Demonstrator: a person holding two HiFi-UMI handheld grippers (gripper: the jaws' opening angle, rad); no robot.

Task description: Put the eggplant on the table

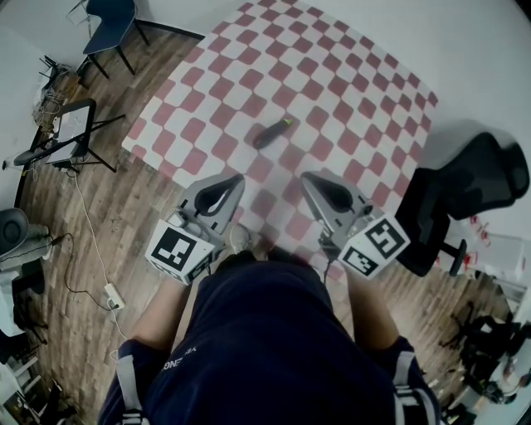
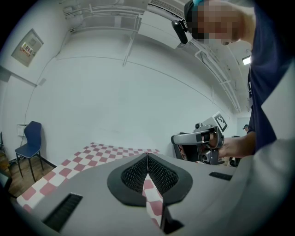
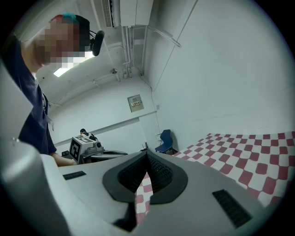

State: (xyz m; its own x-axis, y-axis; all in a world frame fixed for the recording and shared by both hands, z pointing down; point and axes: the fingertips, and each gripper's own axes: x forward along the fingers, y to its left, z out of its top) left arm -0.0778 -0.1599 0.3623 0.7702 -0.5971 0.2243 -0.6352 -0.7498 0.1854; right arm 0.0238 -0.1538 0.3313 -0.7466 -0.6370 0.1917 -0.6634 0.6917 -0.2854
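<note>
Toward the worktop's (image 1: 348,91) centre lies the eggplant (image 1: 274,133), small, dark, its detail hard to make out. The left claw (image 1: 238,178) and right claw (image 1: 305,177), both pressed together and empty, hide the near edge.

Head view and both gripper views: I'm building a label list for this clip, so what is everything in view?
table: one, red-and-white checked cloth, upper centre of the head view
eggplant: one, dark with a green stem, lying on the cloth, apart from both tongs
blue chair: one, blue, top left on the floor
office chair: one, black, right of the table
stand: one, black, on the floor left of the table
power strip: one, white, lower left on the floor
floor: one, brown wood
left tongs: one, grey, shut, empty
right tongs: one, grey, shut, empty
</note>
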